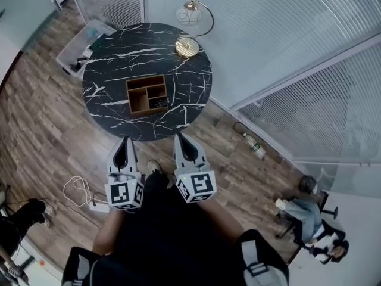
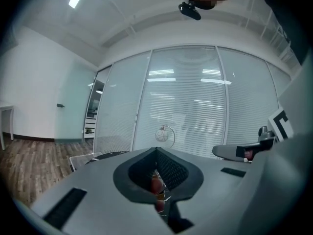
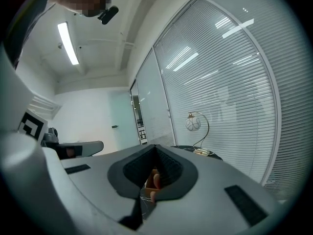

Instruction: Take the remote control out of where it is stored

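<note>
Wood floor, round black marble counter, gold lamp, blinded glass walls, ceiling strip light.

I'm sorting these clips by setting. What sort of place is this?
Likely an office: glass partitions with blinds, a round marble-look table bearing a lamp and wooden organizer.

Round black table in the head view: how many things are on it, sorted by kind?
Brown wooden box with compartments: 1
Gold lamp with a round glass shade: 1
Total on the round black marble table: 2
The small dark bits inside one compartment are too tiny to count.
</note>
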`<act>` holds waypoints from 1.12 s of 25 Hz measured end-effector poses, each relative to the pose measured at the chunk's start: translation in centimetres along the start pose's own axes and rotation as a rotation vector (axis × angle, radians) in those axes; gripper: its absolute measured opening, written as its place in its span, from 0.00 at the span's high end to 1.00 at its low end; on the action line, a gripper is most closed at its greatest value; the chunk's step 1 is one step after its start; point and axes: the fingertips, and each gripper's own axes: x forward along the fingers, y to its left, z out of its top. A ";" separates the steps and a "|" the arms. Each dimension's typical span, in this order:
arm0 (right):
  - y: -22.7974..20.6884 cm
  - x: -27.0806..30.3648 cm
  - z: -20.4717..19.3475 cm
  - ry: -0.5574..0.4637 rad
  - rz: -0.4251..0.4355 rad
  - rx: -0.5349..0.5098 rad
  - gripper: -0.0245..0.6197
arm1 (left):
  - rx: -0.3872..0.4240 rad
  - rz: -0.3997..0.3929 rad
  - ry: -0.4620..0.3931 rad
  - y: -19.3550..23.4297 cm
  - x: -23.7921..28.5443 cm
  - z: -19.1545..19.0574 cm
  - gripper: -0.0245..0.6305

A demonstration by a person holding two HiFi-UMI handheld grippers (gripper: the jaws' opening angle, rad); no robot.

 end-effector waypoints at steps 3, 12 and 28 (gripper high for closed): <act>0.1 0.4 -0.2 0.004 -0.020 -0.004 0.96 | -0.008 -0.002 0.000 0.8 0.2 -0.3 0.95; -0.5 2.1 0.5 0.004 -0.035 -0.007 0.96 | -0.031 0.002 0.013 1.7 1.8 -0.8 0.95; -4.3 8.4 1.0 0.012 0.022 -0.001 0.96 | -0.018 0.073 0.002 2.8 7.7 -0.4 0.95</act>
